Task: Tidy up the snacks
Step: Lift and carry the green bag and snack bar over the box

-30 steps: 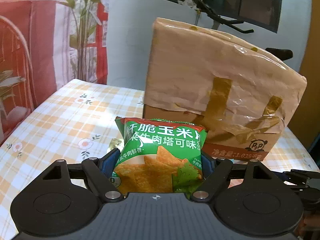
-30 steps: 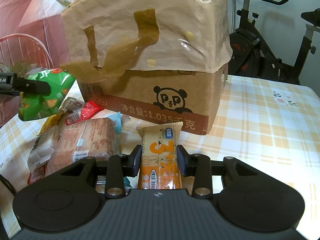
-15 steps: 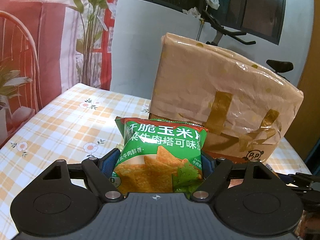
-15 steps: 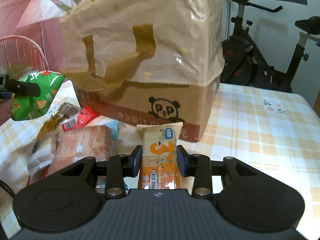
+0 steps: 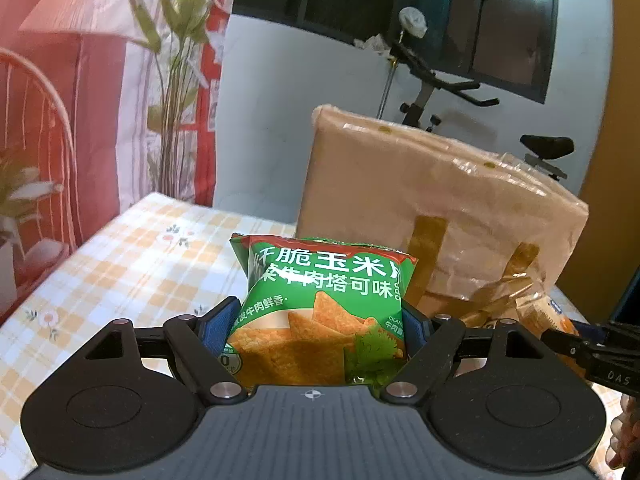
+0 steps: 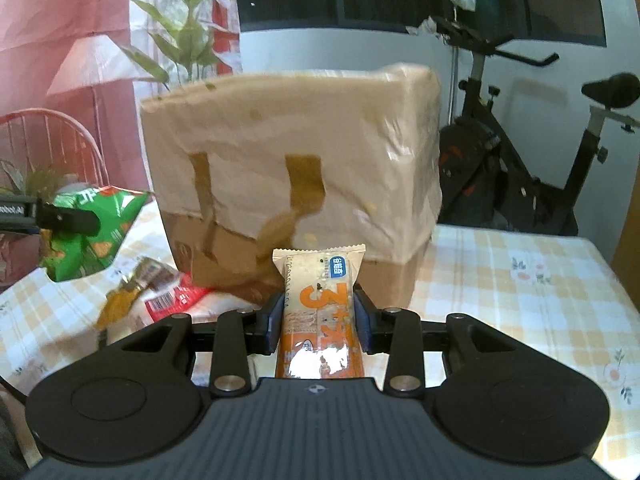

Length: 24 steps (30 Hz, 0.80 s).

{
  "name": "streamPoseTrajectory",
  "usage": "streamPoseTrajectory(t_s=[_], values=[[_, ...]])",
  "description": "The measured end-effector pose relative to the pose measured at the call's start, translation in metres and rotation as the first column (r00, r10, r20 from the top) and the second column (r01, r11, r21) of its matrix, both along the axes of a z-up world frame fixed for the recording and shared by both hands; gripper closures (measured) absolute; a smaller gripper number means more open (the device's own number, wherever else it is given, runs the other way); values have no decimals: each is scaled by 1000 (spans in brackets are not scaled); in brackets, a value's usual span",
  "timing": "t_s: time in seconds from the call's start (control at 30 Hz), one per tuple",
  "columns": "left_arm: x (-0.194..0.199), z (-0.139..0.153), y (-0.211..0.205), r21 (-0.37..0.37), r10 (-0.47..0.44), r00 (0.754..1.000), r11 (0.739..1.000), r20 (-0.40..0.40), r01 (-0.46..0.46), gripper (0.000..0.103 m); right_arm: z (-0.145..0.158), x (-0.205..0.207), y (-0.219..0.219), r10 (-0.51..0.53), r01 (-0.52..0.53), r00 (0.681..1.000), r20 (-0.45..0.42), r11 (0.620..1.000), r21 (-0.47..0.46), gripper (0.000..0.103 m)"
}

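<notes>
Left wrist view: left gripper (image 5: 316, 320) tilted slightly down, jaws clamped on upright green chip bag (image 5: 324, 304). Right gripper (image 6: 319, 320) likewise, jaws clamped on orange snack bar (image 6: 319, 304), long axis toward 12 o'clock.

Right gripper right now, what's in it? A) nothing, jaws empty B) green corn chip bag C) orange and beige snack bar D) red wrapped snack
C: in the right wrist view the right gripper has its pads pressed on both sides of the orange and beige snack bar, while the green chip bag sits in the left gripper off to the side.
</notes>
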<state>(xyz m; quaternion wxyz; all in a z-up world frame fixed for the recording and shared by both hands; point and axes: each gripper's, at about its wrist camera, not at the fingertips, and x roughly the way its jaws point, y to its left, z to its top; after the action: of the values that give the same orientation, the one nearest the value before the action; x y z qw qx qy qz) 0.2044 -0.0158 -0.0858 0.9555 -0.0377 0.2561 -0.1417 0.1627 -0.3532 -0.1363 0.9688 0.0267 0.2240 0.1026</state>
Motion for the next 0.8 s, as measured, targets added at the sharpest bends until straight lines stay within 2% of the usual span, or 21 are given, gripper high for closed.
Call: streamPoseTrajectory(t_s=[0.4, 0.8], values=[[-4, 38, -5, -4, -43, 990, 999, 132, 44, 20, 46, -11, 13, 44, -45, 990, 137, 999, 9, 65], [5, 82, -23, -18, -101, 964, 994, 246, 108, 20, 103, -1, 19, 89, -93, 961, 260, 996, 3, 65]])
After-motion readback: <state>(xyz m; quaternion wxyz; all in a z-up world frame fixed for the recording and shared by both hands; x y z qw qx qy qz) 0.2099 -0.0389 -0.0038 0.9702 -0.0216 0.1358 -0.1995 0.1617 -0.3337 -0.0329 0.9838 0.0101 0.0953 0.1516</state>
